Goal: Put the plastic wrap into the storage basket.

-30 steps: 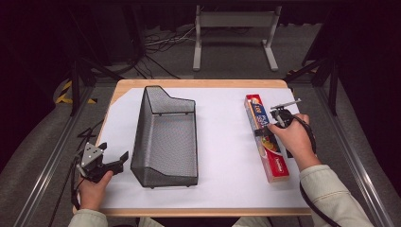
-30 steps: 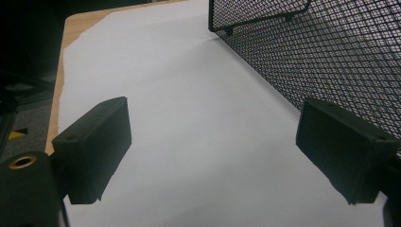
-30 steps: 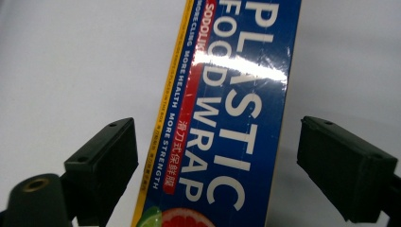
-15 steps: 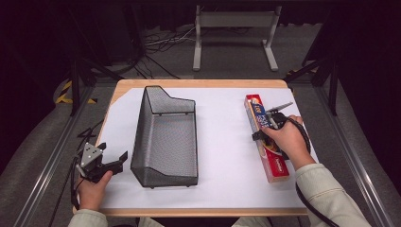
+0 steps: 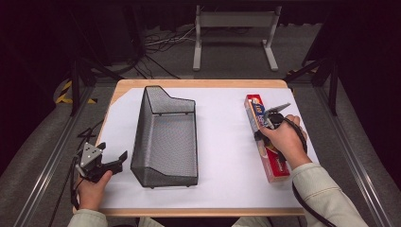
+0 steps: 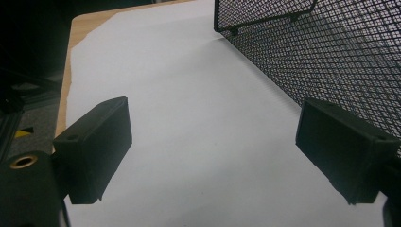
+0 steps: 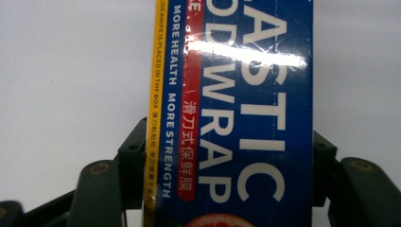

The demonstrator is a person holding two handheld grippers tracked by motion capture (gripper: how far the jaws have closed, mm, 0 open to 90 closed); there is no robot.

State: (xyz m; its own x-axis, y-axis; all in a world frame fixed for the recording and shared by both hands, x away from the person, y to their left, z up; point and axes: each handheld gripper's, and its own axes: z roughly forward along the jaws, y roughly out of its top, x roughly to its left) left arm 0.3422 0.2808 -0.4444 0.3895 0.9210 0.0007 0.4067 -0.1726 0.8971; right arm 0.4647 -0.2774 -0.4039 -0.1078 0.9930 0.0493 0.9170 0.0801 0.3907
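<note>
My left gripper (image 5: 112,161) rests at the near left corner of the table (image 5: 198,84), its jaws spread wide and holding nothing, just beside the black mesh basket (image 5: 165,137) that stands in the middle of the white sheet (image 5: 222,156). If I swing this hand without care, one jaw may knock the thin mesh wall and push the basket away. At the right, my right gripper (image 5: 263,127) sits over the long plastic wrap box (image 5: 269,156), which lies flat near the right edge; its jaws stand on both long sides of the box, but I cannot tell if they already press it. I hold the box far from its middle, so I think it may tip or slip out when lifted. On the box I read "PLASTIC FOOD WRAP" only in part, also "MORE HEALTH MORE STRENGTH", "KNIFE IS PLACED IN THE BOX", and Chinese characters on a red band.
</note>
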